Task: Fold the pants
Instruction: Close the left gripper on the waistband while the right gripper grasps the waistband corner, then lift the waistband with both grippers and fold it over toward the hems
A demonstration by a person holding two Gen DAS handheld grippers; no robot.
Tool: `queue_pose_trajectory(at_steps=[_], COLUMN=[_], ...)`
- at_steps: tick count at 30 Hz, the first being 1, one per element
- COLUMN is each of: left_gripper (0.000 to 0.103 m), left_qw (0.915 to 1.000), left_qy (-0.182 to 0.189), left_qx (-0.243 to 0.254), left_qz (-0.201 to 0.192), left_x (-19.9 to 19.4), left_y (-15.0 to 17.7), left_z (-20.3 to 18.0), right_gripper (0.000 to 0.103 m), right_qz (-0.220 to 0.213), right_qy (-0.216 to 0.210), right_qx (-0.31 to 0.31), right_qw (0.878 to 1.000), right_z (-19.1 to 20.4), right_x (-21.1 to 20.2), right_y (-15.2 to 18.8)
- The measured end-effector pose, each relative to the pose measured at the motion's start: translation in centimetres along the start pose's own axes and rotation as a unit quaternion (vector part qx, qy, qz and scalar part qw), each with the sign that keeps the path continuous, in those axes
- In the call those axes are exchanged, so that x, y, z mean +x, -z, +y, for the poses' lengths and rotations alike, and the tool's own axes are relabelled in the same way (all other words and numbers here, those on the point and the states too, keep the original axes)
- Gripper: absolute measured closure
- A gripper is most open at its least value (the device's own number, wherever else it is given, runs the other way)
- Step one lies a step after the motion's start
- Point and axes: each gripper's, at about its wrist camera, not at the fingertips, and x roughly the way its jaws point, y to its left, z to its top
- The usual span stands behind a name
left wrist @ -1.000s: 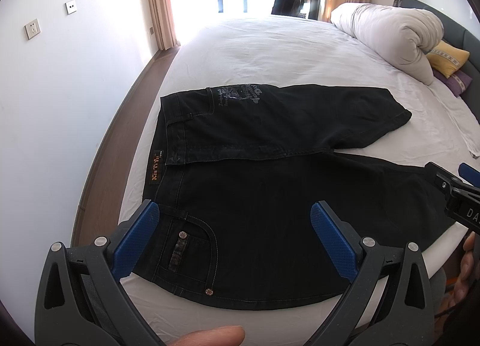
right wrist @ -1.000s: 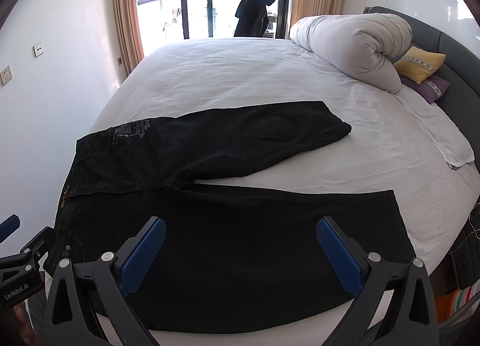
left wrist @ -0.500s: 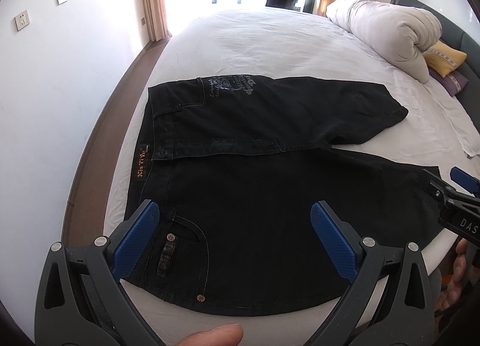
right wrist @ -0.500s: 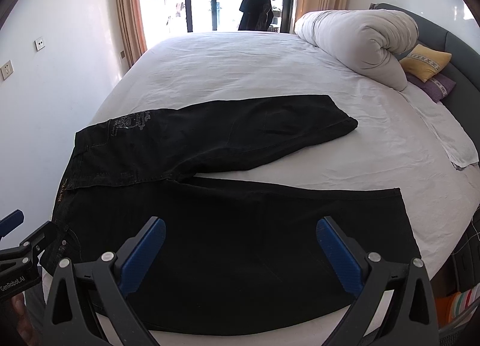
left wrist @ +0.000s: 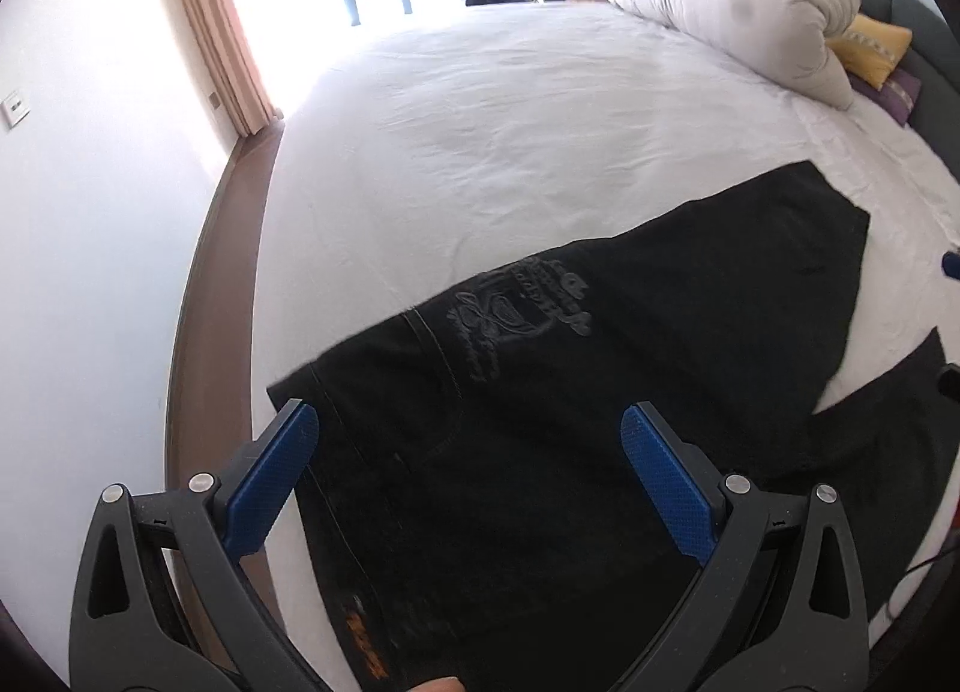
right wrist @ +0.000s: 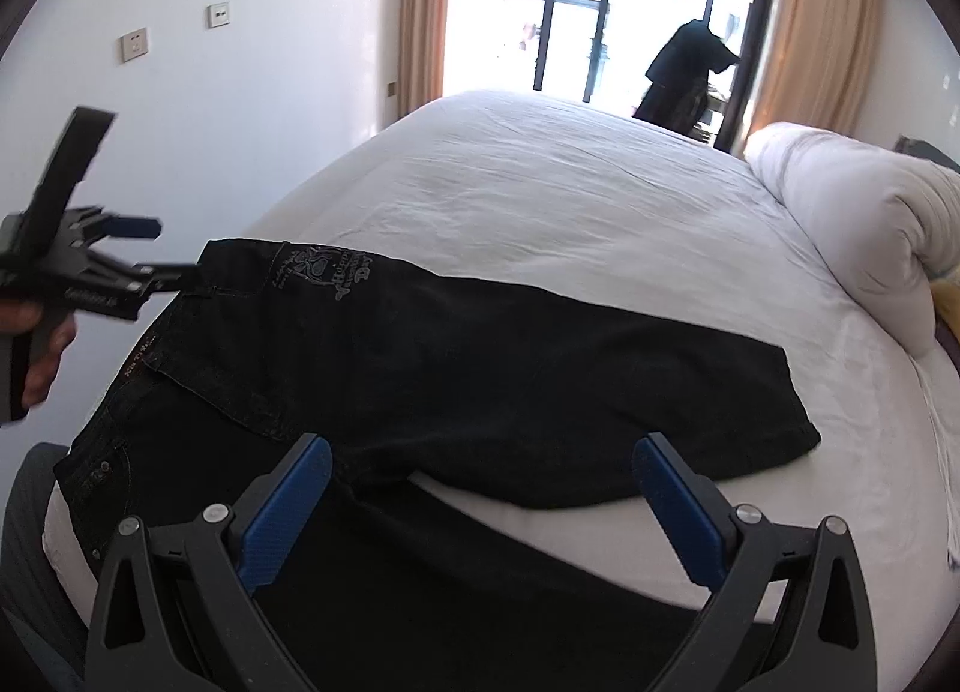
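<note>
On the white bed [left wrist: 540, 110] your black pants [right wrist: 480, 356] lie flat; their grey crest [left wrist: 516, 302] and orange waistband label [left wrist: 366, 653] are unreadable. Your left gripper [left wrist: 468, 455] and right gripper [right wrist: 483, 488] both gape wide, holding nothing

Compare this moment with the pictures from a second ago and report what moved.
Both grippers advanced over the pants toward the far leg: the left gripper to the waistband, the right gripper near the crotch. Both stay open, nothing grasped. The pants lie unchanged on the bed.
</note>
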Motion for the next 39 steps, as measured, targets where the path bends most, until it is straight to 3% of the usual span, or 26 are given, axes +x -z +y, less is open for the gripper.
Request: queue_pose_trajectory(at_steps=[4, 9, 14, 19, 21, 23, 24, 25, 28, 33, 36, 39], left_gripper=[0.000, 0.000, 0.016, 0.026, 0.034, 0.053, 0.060, 0.074, 0.090, 0.092, 0.092, 0.092], left_qw=[0.9969, 0.9929, 0.9852, 0.9786, 0.9774, 0.9755, 0.9750, 0.9744, 0.9758, 0.9820, 0.9813, 0.9775], left_qy=[-0.006, 0.045, 0.078, 0.080, 0.082, 0.091, 0.093, 0.098, 0.069, 0.009, -0.016, -0.033], left_qx=[0.054, 0.043, 0.075, 0.110, 0.112, 0.114, 0.118, 0.119, 0.151, 0.179, 0.191, 0.208], left_qz=[0.058, 0.101, 0.133, 0.155, 0.160, 0.165, 0.164, 0.163, 0.142, 0.060, 0.015, -0.017], left_x=[6.7, 11.9, 14.6, 15.6, 16.0, 16.0, 15.8, 15.6, 14.2, 11.1, 9.2, 8.0], left_y=[-3.2, -5.1, -5.3, -4.4, -4.4, -4.2, -4.2, -4.1, -3.3, -1.4, -0.1, 0.4], left_z=[3.1, 6.9, 7.0, 5.9, 5.8, 5.4, 5.1, 4.7, 3.1, 1.6, 0.8, 0.6], right_gripper=[0.008, 0.020, 0.020, 0.021, 0.025, 0.034, 0.040, 0.042, 0.042, 0.042, 0.046, 0.047], right_qz=[0.012, 0.033, 0.047, 0.078, 0.098, 0.121, 0.134, 0.143, 0.155, 0.166, 0.180, 0.178], right_qy=[-0.046, -0.103, -0.146, -0.174, -0.181, -0.177, -0.175, -0.174, -0.164, -0.167, -0.174, -0.174], right_qx=[-0.063, -0.091, -0.117, -0.139, -0.157, -0.188, -0.200, -0.207, -0.223, -0.259, -0.280, -0.281], right_qw=[0.997, 0.990, 0.981, 0.972, 0.966, 0.959, 0.955, 0.952, 0.948, 0.937, 0.927, 0.927], right_z=[-1.1, -2.3, -2.6, -2.6, -2.4, -1.9, -1.7, -1.5, -1.0, 0.5, 1.5, 2.0], right_x=[4.3, 9.8, 14.6, 18.6, 19.8, 21.1, 21.9, 22.6, 23.9, 24.8, 25.3, 25.7], right_y=[-2.7, -5.9, -8.6, -10.1, -10.3, -10.3, -10.5, -10.6, -11.1, -11.4, -11.2, -11.5])
